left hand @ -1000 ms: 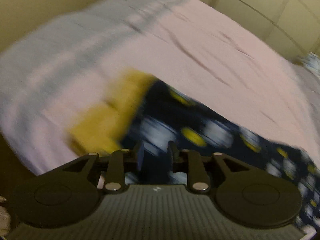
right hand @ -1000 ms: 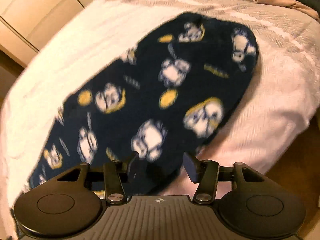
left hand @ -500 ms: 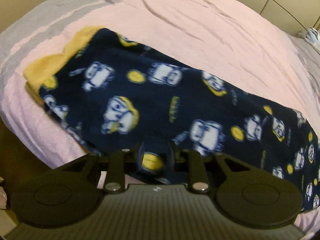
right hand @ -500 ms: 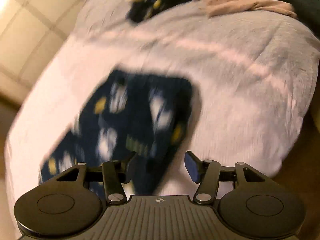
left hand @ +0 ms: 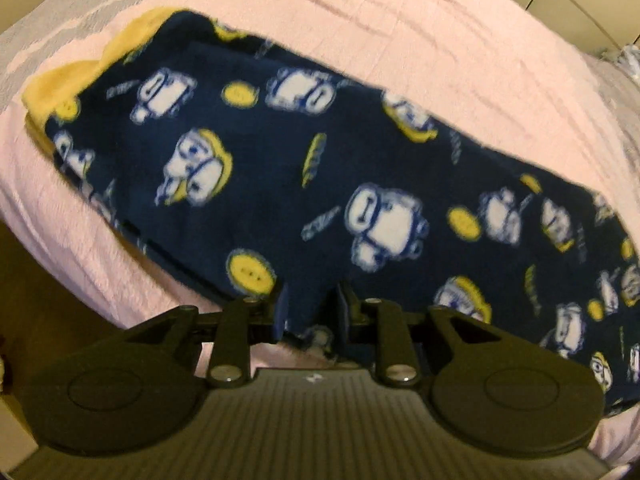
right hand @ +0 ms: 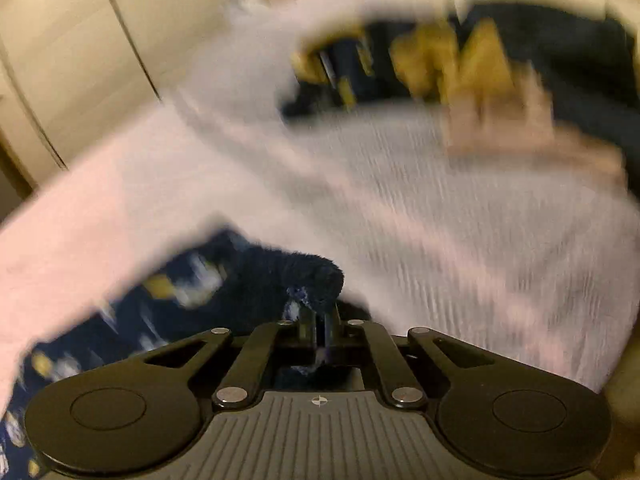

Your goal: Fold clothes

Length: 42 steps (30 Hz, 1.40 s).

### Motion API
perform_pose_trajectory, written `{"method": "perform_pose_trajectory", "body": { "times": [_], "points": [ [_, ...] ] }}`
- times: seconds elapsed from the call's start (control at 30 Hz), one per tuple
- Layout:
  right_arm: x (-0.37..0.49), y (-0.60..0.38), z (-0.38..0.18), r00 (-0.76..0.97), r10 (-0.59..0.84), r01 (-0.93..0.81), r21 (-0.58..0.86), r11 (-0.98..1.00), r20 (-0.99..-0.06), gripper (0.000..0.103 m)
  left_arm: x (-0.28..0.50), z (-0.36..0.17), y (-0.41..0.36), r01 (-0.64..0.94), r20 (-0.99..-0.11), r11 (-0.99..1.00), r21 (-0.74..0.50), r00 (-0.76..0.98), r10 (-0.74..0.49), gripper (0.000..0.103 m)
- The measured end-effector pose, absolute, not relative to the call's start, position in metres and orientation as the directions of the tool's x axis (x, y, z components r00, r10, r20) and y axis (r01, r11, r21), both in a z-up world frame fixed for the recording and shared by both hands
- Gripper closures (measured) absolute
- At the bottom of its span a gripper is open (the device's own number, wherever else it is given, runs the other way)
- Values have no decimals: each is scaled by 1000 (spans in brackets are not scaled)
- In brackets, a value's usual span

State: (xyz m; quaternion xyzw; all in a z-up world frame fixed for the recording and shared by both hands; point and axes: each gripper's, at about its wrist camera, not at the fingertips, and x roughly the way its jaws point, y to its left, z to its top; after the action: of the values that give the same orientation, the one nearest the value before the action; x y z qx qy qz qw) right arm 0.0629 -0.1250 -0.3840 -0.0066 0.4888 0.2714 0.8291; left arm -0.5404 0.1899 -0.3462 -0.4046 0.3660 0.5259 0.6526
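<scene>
Pink bedspread, cream cupboards behind; both fingers clamped on navy fleece pants.

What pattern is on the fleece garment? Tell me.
Navy fleece garment with white cartoon figures and yellow buttons; clearest in left wrist view.

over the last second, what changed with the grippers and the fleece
The right gripper, open a second ago, has shut on an end of the navy fleece garment. The left gripper stayed on the fleece's near edge, and its view swung to show the garment's full length. The garment still lies on the pink bedspread.
</scene>
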Motion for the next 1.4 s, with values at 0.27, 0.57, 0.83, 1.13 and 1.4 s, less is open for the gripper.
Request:
{"method": "perform_pose_trajectory", "body": {
  "times": [0.27,0.57,0.83,1.13,1.4],
  "points": [
    [28,-124,-353,471,444,-476,204,855,-762,57,-561,-326,175,-978,-864,111,-174,206,460,81],
    [-1,-101,-362,412,258,-489,26,872,-874,57,-584,-331,191,-988,-878,70,-138,155,453,79],
    [-42,-64,-331,420,418,-548,142,824,-805,57,-670,-304,251,-974,-780,-122,-193,76,621,75],
    [-110,-30,-372,290,312,-584,91,807,-905,57,-716,-331,293,-998,-860,-27,-52,31,509,92],
    [-164,-3,-355,267,309,-619,84,781,-913,51,-692,-345,305,-988,-910,147,45,20,413,61]
  ]
}}
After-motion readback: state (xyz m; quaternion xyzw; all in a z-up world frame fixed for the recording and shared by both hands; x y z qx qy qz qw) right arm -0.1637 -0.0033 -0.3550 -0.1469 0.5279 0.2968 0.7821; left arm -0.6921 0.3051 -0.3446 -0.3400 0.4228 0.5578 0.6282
